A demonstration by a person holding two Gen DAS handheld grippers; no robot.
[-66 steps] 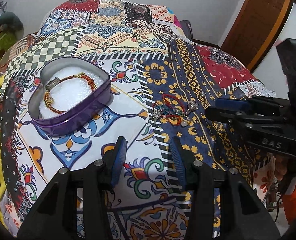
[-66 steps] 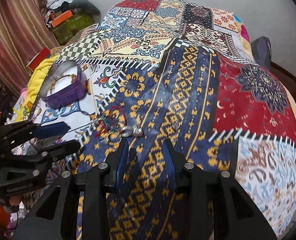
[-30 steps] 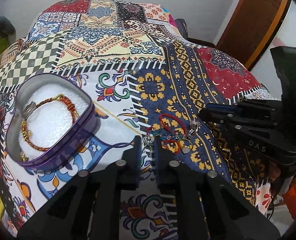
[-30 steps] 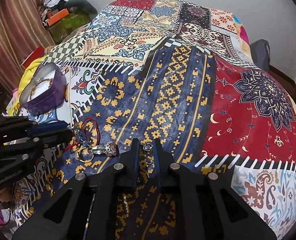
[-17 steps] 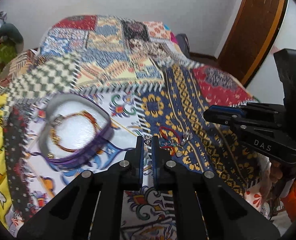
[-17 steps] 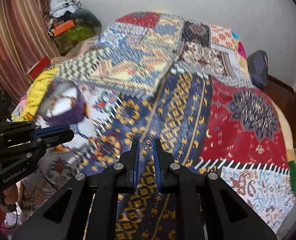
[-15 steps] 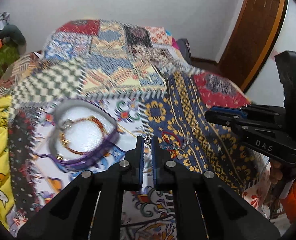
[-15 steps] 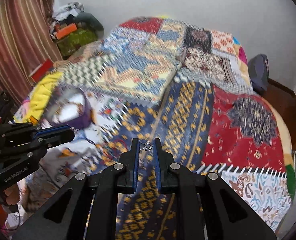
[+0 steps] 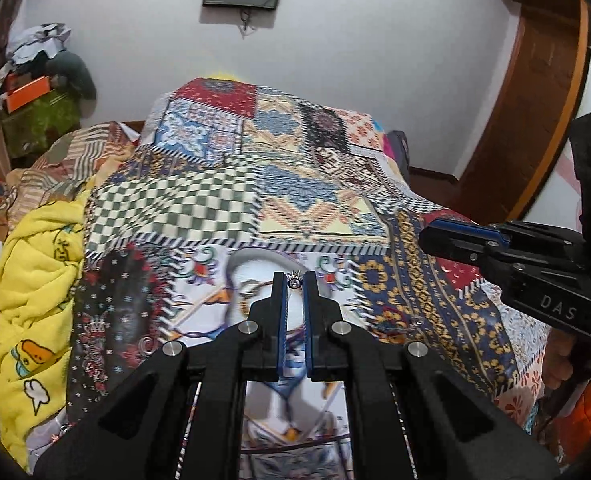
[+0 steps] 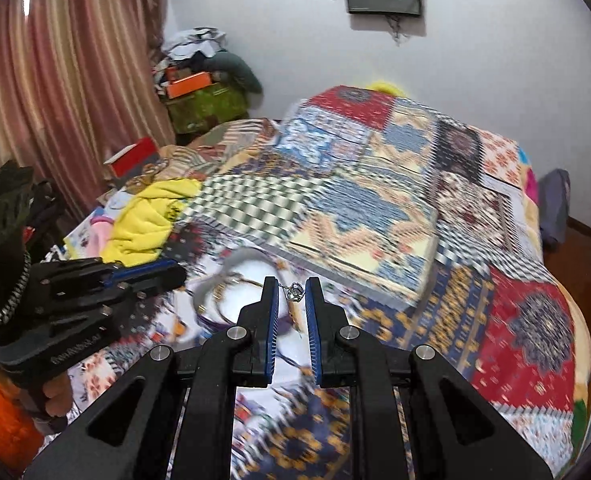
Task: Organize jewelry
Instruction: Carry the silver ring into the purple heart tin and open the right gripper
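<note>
Both claws have lifted off the quilt (image 9: 183, 208) since a second ago. My left gripper (image 9: 294, 280) is nearly closed, pinching a small silver charm (image 9: 294, 282) at its tips; my right gripper (image 10: 291, 292) likewise pinches a silver pendant (image 10: 296, 292) on a thin chain. Purple tin (image 10: 231, 268) sits blurred just beyond and below both claw tips. Yellow blanket (image 9: 35, 280) lies well to the left.
</note>
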